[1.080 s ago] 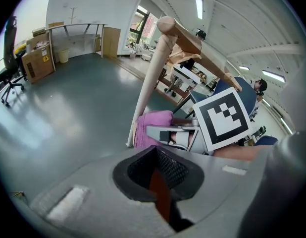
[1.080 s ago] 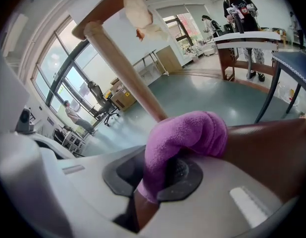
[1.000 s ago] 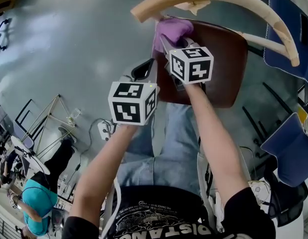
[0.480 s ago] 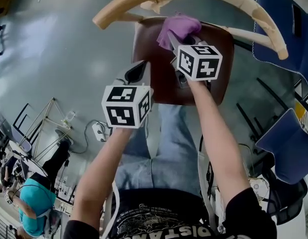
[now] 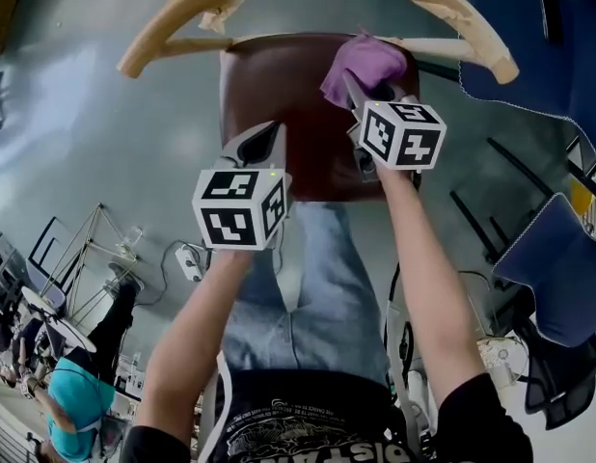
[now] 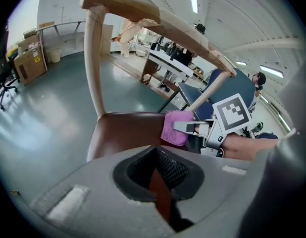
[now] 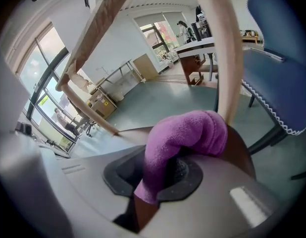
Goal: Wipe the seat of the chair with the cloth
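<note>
The chair's brown seat (image 5: 288, 95) lies under a curved wooden back rail (image 5: 182, 13). A purple cloth (image 5: 361, 63) rests on the seat's back right part, next to the rail's right post. My right gripper (image 5: 359, 90) is shut on the cloth, which bulges out over its jaws in the right gripper view (image 7: 185, 138). My left gripper (image 5: 259, 143) hovers over the seat's front left part, shut with nothing in it. In the left gripper view the cloth (image 6: 175, 128) and right gripper (image 6: 192, 128) sit to the right on the seat (image 6: 123, 133).
Blue chairs stand to the right (image 5: 529, 37) and lower right (image 5: 558, 278). The person's jeans-clad legs (image 5: 317, 287) are just in front of the seat. A metal frame (image 5: 86, 249) and a power strip (image 5: 190, 258) lie on the grey floor at left.
The right gripper has slid the cloth along the back of the seat from its left side to its right side. The left gripper has stayed near the seat's front left.
</note>
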Available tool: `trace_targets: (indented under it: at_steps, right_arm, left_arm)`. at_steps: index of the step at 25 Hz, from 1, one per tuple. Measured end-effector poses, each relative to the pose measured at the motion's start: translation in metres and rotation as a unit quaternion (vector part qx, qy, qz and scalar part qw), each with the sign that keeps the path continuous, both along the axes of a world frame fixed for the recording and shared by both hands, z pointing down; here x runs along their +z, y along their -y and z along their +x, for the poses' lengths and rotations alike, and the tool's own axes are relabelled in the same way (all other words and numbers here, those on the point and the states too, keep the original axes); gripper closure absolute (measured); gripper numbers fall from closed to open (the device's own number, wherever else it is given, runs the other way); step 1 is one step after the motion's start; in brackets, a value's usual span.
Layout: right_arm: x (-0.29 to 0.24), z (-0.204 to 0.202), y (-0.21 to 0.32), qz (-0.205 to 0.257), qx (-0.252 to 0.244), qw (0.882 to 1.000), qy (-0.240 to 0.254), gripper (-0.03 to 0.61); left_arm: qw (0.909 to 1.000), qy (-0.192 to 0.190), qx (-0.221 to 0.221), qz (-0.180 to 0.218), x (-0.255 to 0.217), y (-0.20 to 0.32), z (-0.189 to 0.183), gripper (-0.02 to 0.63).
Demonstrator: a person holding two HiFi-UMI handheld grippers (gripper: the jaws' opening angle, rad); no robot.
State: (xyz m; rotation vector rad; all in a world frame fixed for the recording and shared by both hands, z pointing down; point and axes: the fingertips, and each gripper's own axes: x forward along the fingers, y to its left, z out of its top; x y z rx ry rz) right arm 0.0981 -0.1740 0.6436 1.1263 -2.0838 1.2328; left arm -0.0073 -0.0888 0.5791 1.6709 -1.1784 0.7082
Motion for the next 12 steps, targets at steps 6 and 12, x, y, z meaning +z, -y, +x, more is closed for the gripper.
trace_targets:
  at_steps: [6, 12]
  right_arm:
    - [0.006, 0.052, -0.016, -0.008, 0.030, 0.999, -0.009, 0.517]
    - [0.007, 0.086, -0.024, -0.005, 0.049, 0.999, -0.016, 0.516]
  left_arm:
    - [0.9998, -0.004, 0.016, -0.006, 0.009, -0.002, 0.028, 0.615]
    - [0.9998, 0.000, 0.021, -0.001, 0.007, -0.006, 0.033, 0.615]
